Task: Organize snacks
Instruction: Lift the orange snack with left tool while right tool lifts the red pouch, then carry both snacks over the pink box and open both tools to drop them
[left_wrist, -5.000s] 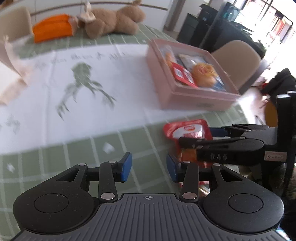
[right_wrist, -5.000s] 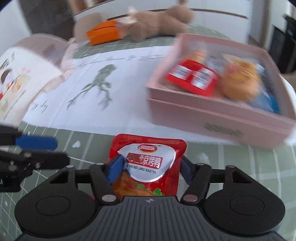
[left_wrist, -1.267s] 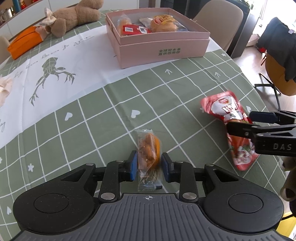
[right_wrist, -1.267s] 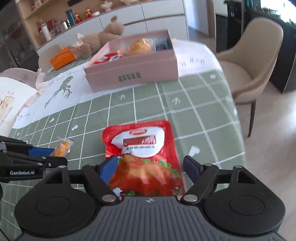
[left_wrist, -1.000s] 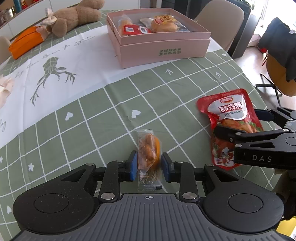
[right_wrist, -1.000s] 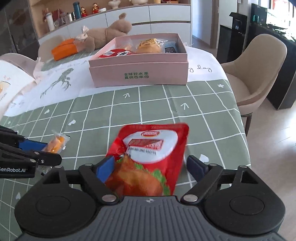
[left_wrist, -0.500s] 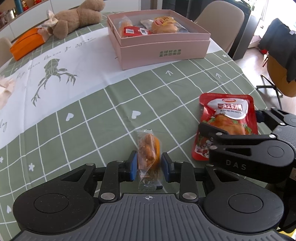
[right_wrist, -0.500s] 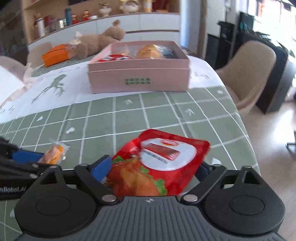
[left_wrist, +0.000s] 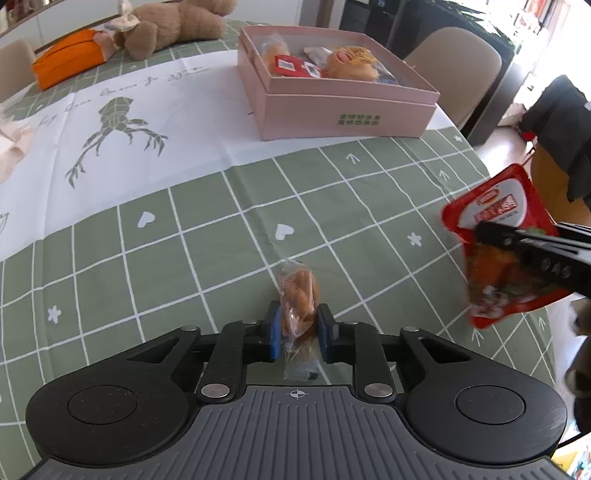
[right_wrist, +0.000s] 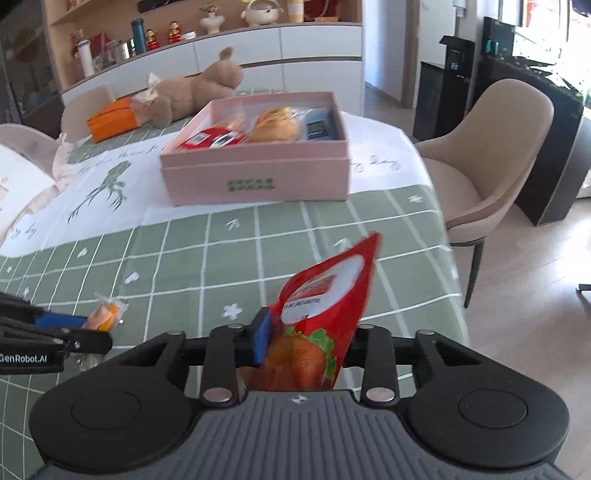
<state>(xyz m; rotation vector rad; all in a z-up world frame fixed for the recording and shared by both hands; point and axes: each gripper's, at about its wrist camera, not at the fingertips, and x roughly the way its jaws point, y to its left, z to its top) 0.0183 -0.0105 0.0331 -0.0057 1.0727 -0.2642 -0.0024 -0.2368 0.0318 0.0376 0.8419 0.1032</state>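
Observation:
My left gripper (left_wrist: 297, 330) is shut on a small clear packet with an orange snack (left_wrist: 297, 295), held just above the green checked tablecloth. It shows at the left of the right wrist view (right_wrist: 105, 312). My right gripper (right_wrist: 303, 339) is shut on a red snack pouch (right_wrist: 325, 306), lifted and tilted above the table; the pouch also shows at the right of the left wrist view (left_wrist: 498, 240). The open pink box (left_wrist: 369, 114) with several snacks stands further back, also in the right wrist view (right_wrist: 258, 181).
A brown teddy bear (left_wrist: 173, 26) and an orange box (left_wrist: 66, 61) lie at the far side. A white cloth with a frog drawing (left_wrist: 118, 125) covers the left part. A beige chair (right_wrist: 491, 155) stands by the table's right edge (right_wrist: 448, 236).
My right gripper has closed on the red pouch and lifted it off the table, tilting it up. My left gripper has kept hold of the orange snack packet and raised it slightly.

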